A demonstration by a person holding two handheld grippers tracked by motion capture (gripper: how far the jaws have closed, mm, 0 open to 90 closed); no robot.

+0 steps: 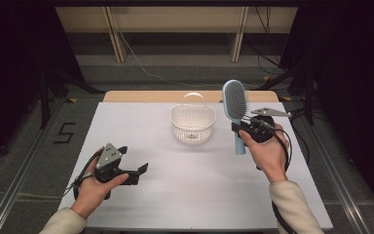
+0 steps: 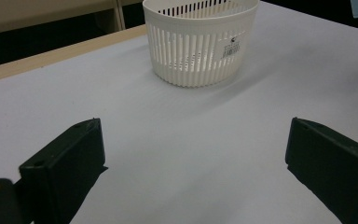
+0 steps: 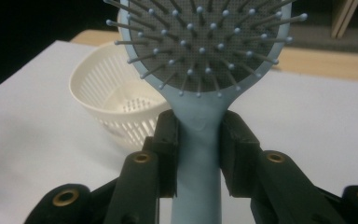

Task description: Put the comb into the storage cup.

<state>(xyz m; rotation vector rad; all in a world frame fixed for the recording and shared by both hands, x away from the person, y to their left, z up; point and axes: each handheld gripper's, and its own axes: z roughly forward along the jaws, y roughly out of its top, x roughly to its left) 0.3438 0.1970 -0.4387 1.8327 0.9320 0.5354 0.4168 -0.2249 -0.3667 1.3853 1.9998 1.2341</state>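
A light blue hairbrush (image 1: pixel 235 103) stands upright in the air right of a white slotted basket (image 1: pixel 193 124). My right gripper (image 1: pixel 242 128) is shut on its handle just below the bristle head. In the right gripper view both jaws press the blue handle (image 3: pixel 198 154), with the grey bristle pad above and the basket (image 3: pixel 112 105) behind at the left. My left gripper (image 1: pixel 135 167) rests low over the table at the front left, jaws wide apart with nothing between them. In the left gripper view the basket (image 2: pixel 198 42) stands ahead on the white table.
The white table top (image 1: pixel 195 190) has a wooden strip (image 1: pixel 141 96) along its far edge. Beyond lie grey floor, cables and dark stands. A "5" mark (image 1: pixel 64 132) is on the floor at the left.
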